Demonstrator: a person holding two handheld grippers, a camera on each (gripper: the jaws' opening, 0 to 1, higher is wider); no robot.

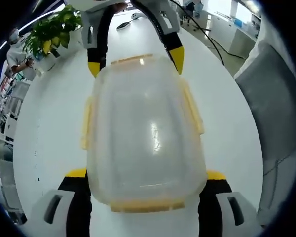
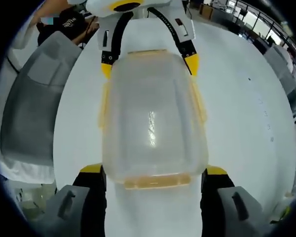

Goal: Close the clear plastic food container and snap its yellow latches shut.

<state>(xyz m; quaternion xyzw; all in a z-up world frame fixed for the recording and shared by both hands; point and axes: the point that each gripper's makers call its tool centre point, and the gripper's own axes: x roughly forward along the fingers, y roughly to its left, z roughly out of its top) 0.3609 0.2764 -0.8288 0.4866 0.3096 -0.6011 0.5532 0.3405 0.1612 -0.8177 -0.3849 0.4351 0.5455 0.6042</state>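
Left tongs (image 1: 145,180) spread wide, straddling the near end of clear plastic food container (image 1: 144,133); right tongs (image 2: 155,174) likewise parted around the opposite end, gripping nothing. Container centred on white counter (image 1: 49,138), lid seated. Best approach, likely: press each yellow latch (image 1: 147,204) down squarely until it clicks. Count: one container, four latches, two tongs; beyond, one potted plant (image 1: 52,32).

Bright, even light from overhead here; I'm getting a vertical streak of glare on the lid of the clear container (image 1: 145,131) in both views; the white table (image 1: 227,98) is close to washed out, with only faint, soft shadow along the container's sides; fisheye bending curves the table's edges hard; the plant (image 1: 52,32) at the far edge is soft and smeared.
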